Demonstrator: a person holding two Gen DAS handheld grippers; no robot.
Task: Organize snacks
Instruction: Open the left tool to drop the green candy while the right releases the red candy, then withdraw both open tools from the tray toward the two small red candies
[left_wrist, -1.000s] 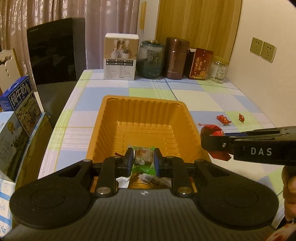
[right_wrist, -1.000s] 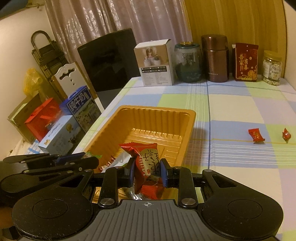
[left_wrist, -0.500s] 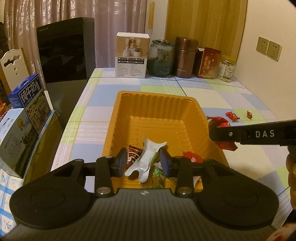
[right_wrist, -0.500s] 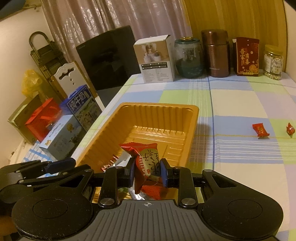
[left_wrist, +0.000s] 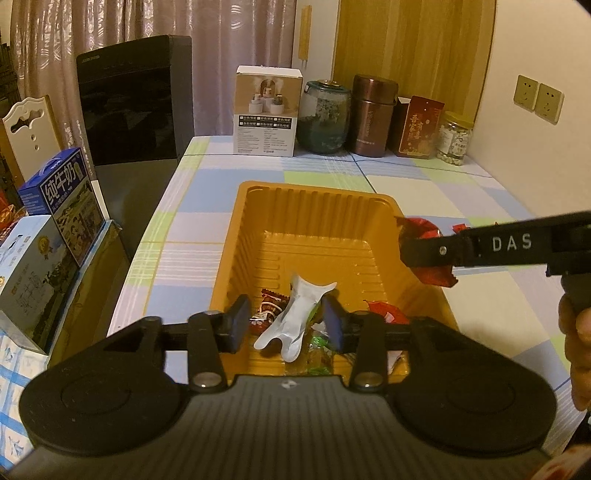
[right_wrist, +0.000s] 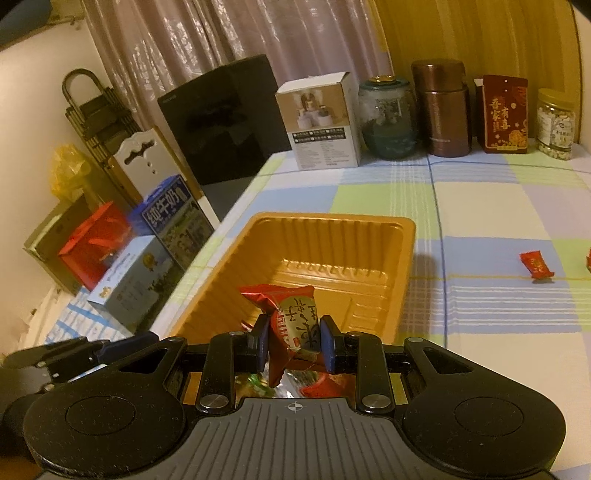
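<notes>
Now the left gripper (left_wrist: 286, 325) has opened, releasing the white packet (left_wrist: 295, 328).

A home dining room: a table under a pastel checked cloth (left_wrist: 424, 192), sheer curtains (right_wrist: 229, 33), a white carved chair back (left_wrist: 31, 133), jars and a thermos flask (left_wrist: 373, 114) against the wall, and milk cartons (left_wrist: 62, 195) stacked beside the table.

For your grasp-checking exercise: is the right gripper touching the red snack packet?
Touching. The right wrist view shows the right gripper pads pressed against the red snack packet.
</notes>
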